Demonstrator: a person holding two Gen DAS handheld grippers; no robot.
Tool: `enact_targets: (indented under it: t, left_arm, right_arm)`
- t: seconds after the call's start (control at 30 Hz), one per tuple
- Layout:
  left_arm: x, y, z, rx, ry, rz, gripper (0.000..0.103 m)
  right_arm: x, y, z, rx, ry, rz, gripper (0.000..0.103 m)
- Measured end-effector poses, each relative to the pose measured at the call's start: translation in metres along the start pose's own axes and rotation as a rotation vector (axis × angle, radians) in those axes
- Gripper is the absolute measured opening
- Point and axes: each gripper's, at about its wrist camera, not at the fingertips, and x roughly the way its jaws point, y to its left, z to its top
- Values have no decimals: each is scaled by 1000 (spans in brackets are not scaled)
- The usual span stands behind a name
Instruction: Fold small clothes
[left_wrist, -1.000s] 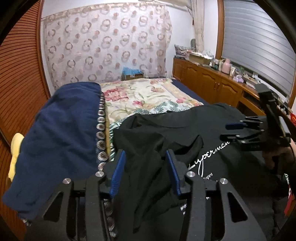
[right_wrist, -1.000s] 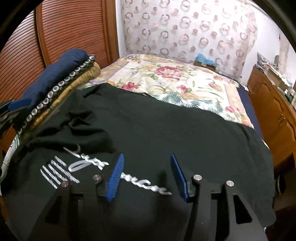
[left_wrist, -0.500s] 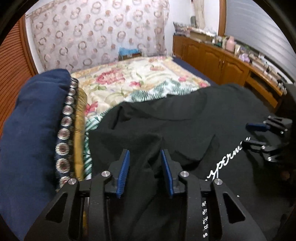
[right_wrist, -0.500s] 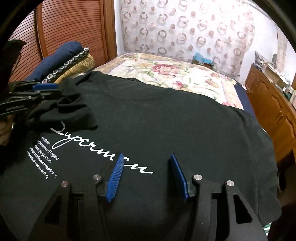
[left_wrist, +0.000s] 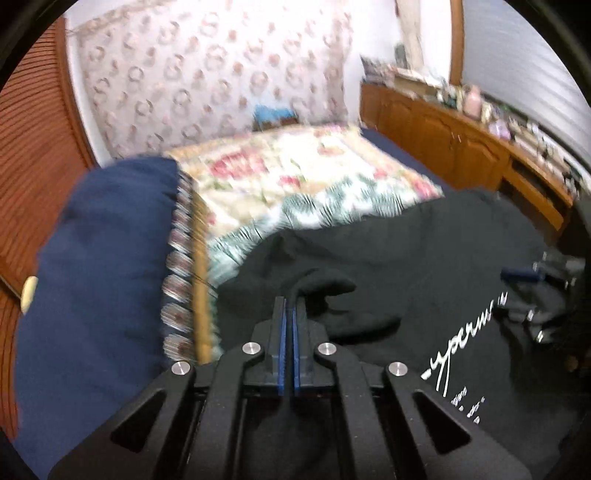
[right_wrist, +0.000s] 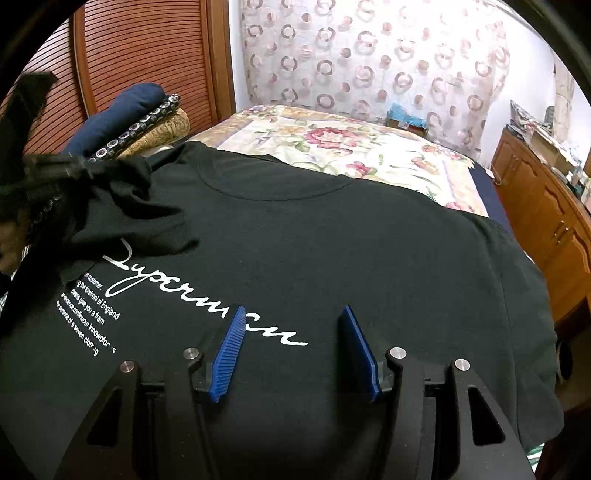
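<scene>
Each claw, left (left_wrist: 289, 314) and right (right_wrist: 293, 345), is built of black angular plastic, fitted with ribbed blue pads and round silver screws.

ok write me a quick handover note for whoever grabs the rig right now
Left tool: shut on the bunched sleeve of the black t-shirt, at the shirt's left edge beside the navy pillow.
Right tool: open, holding nothing, hovering over the white script print on the chest.
Shirt lies front-up on the floral bedspread, body mostly flat, collar toward the far end.
Done: sleeve gripped. No fold in the body yet.
Left: probably carry that sleeve inward across the chest, fold the other side, then fold the length.
</scene>
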Motion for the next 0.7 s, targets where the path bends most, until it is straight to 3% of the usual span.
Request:
enact_targets:
  t: [0.13, 0.37, 0.53, 0.7]
  left_arm:
    - [-20, 27, 15, -55, -72, 41, 3]
    - [-14, 49, 15, -78, -75, 115, 3]
    - [-20, 47, 10, -102, -86, 89, 5]
    - [-42, 41, 0, -74, -156, 68, 30]
  right_arm:
    - [0, 0, 0, 0, 0, 0, 57]
    - [0, 0, -1, -4, 1, 4, 60]
    - [-1, -2, -2, -5, 2, 8, 61]
    - [-2, -3, -2, -8, 2, 8, 61]
